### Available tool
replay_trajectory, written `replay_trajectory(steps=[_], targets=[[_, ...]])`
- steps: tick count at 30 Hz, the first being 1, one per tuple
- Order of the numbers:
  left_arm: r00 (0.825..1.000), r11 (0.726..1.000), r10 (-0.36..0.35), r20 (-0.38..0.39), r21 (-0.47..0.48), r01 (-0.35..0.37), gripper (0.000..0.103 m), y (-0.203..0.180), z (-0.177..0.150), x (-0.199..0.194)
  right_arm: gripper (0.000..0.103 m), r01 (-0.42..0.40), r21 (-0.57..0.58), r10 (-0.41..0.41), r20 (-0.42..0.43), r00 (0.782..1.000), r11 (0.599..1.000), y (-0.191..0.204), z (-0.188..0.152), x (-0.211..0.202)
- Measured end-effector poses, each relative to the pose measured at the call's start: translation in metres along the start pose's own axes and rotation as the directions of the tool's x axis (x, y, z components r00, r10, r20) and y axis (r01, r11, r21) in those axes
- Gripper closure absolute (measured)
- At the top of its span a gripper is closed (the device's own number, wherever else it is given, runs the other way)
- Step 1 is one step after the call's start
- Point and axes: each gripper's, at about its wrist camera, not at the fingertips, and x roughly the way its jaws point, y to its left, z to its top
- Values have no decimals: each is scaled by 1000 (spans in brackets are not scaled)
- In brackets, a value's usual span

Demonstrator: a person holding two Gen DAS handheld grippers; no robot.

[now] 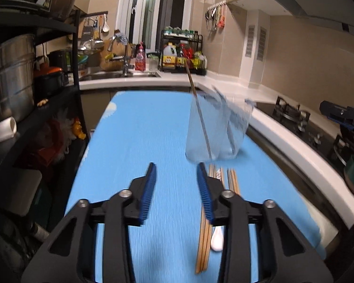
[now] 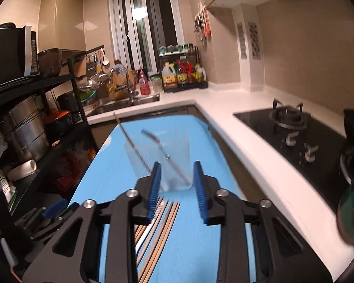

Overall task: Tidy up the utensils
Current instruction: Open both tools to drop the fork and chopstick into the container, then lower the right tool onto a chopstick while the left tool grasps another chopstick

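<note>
Blue-padded, your left gripper point(image 1: 176, 168) and right gripper point(image 2: 177, 168) hover part-open, holding nothing; chopsticks point(image 1: 204, 243) lie before the clear cup point(image 1: 214, 127). Straddle one stick squarely before you close.

Beige-tiled kitchen: white counter point(image 2: 224, 99), sink point(image 2: 129, 102), gas hob point(image 2: 288, 122), dark window point(image 2: 148, 23).

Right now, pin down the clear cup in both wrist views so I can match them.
Left wrist: clear cup right of centre, beyond the right fingertip, blurred.
Right wrist: cup at centre, just past the fingertips.
Shared landmark: the chopsticks lying on the blue mat in front of it.
</note>
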Motion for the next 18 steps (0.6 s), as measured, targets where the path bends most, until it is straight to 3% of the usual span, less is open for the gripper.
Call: replay_trajectory(steps=[2,4,10,18], targets=[[999,1000,-16,-33,10,16,88,1,-20,3,99,-16,33,17,-39,999,999,0,-23,2],[998,999,-31,-57,13,32,94,4,-38,3,100,-19,54,23,-70,997,998,2,-45,4],[995,998,-60,-77,33,62,94,1,-82,-2,101,-43,88,60,-196,979,995,15,-109,23],[995,996,-49,-83,71,55,94,2,-105,-4,97,-81,103,111,-335,936,991,30,-156,64]])
